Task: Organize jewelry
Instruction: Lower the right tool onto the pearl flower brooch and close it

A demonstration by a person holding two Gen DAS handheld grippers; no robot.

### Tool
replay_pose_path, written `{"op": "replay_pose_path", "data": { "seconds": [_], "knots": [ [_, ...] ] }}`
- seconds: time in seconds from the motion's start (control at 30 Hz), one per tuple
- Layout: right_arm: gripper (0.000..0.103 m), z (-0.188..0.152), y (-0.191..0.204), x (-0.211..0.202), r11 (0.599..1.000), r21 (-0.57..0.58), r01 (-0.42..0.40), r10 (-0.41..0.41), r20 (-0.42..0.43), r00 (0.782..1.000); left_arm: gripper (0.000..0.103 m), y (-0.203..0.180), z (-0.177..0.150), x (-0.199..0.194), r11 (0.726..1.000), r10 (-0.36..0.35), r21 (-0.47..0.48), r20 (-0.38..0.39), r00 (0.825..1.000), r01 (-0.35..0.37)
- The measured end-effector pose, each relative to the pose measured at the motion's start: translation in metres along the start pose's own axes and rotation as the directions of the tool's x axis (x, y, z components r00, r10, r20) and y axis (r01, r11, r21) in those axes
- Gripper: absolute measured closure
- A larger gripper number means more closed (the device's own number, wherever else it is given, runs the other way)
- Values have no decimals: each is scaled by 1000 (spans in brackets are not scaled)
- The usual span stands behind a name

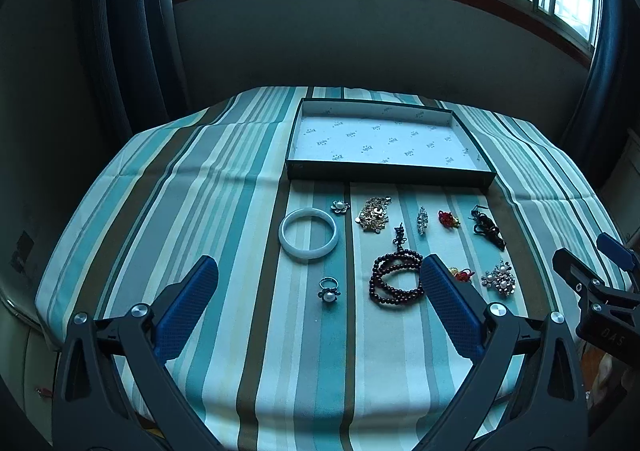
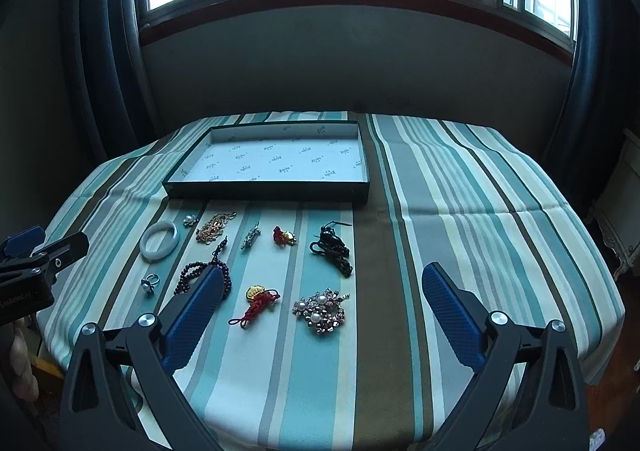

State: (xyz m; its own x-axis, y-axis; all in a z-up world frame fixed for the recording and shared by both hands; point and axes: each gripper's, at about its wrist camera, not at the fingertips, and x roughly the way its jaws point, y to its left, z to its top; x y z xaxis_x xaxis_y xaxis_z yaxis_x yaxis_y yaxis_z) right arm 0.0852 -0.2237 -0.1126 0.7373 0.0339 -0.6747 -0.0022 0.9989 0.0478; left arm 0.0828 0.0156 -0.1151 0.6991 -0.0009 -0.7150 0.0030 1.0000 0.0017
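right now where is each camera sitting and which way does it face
Left wrist: rides the left gripper, held above the near table edge, facing the window; its open blue fingers frame the white bangle; the right gripper pokes in at right.
Right wrist: rides the right gripper, further right, same heading; its open fingers frame the pearl brooch; the left gripper shows at left.
Shared: the empty tray, the striped cloth, all the jewelry.

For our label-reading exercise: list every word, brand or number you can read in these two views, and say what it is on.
"DAS": on the right gripper body, letters tilted, possibly cut off.
Left gripper body: pale lettering, too blurred to read.
Tray lining: repeated small printed marks, too small to read.
No other text.
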Motion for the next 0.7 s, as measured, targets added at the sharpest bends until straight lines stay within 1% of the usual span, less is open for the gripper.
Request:
{"op": "replay_pose_path", "data": {
  "seconds": [0.1,0.17,0.2,0.23,0.33,0.43,0.53,0.7],
  "knots": [
    [5,-9,-1,21,1000,11,-21,22,-65,998,6,2,-7,21,1000,2,14,-50,999,-2],
    [5,-11,0,33,999,13,-31,33,-100,994,14,4,-10,34,1000,3,15,-86,996,-2],
    [6,-12,0,38,999,10,-32,33,-112,993,15,6,-11,41,1000,3,11,-104,995,-2],
    [8,-13,0,42,999,8,-32,33,-123,992,15,7,-11,47,1000,2,4,-119,993,-1],
    [38,-14,-3,55,999,18,-29,31,-161,987,15,10,-11,60,1000,8,-5,-147,989,-8],
    [39,-15,-8,69,999,31,-25,30,-201,979,15,11,-9,69,1000,14,-4,-160,987,-15],
    [39,-17,-8,78,999,37,-31,39,-225,974,15,13,-7,75,1000,18,-5,-165,986,-19],
    [39,-21,-4,93,999,18,-38,42,-264,964,15,10,-5,83,1000,22,5,-172,985,-21]
  ]
}}
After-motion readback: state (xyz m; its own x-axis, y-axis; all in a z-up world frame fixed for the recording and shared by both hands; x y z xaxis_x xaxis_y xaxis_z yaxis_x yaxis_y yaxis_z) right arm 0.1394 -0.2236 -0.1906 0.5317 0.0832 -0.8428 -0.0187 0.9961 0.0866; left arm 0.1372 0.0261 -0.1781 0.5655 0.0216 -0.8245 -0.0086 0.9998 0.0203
